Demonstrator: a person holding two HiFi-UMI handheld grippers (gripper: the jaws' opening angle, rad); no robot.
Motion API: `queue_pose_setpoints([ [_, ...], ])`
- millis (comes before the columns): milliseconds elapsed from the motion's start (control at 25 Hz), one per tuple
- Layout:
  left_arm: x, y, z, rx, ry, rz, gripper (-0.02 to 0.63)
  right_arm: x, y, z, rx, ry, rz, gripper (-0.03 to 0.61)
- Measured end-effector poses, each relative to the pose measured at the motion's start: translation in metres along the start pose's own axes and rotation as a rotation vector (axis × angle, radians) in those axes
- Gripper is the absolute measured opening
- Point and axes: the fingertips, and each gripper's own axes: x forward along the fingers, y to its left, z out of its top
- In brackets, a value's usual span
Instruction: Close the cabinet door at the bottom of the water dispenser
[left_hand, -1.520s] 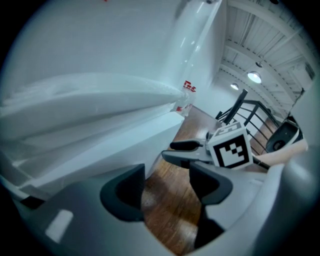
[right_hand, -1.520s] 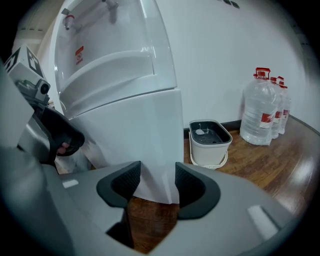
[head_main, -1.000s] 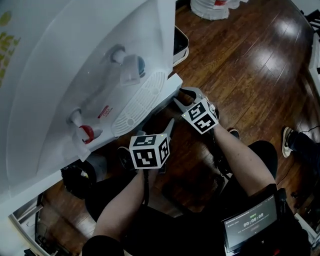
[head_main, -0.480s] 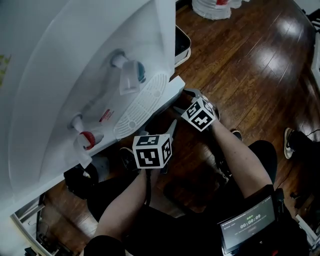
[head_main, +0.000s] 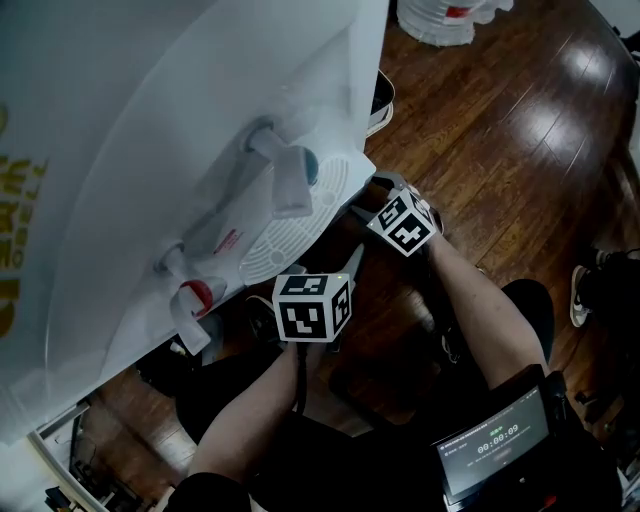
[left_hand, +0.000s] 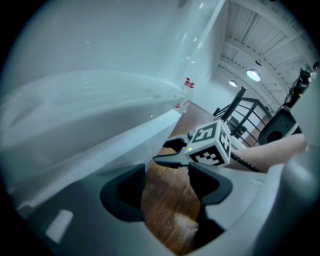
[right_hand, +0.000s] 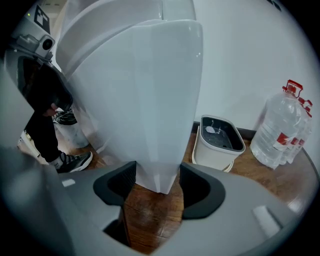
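Note:
The white water dispenser (head_main: 180, 150) fills the left of the head view, with a blue tap (head_main: 300, 170), a red tap (head_main: 195, 295) and a drip tray (head_main: 300, 225). Its cabinet door is under the overhang and hidden there. In the right gripper view the dispenser's white lower front (right_hand: 155, 100) stands upright, and its bottom corner edge sits between the closing jaws of my right gripper (right_hand: 156, 182); a firm press does not show. My left gripper (left_hand: 167, 182) is open over bare wood floor, just short of the right gripper (left_hand: 167, 152).
A white bin (right_hand: 217, 142) with a dark inside stands on the floor right of the dispenser, and large water bottles (right_hand: 280, 130) stand beyond it. A person's shoe (right_hand: 70, 162) is at the left. A small screen (head_main: 495, 440) hangs at my waist.
My right gripper has sunk a little along the dispenser's lower corner. The left gripper has kept still. The head camera has shifted, so the dispenser looms larger.

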Motion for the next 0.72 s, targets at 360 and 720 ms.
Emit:
queue_pose_setpoints([
  [360, 0.001, 0.002, 0.003, -0.010, -0.001, 0.000, 0.291, 0.007, -0.004, 0.011, -0.009, -0.004, -0.007, 0.279],
  [720, -0.001, 0.001, 0.003, -0.007, -0.004, -0.002, 0.291, 0.012, -0.008, 0.025, -0.053, -0.001, -0.037, 0.277],
])
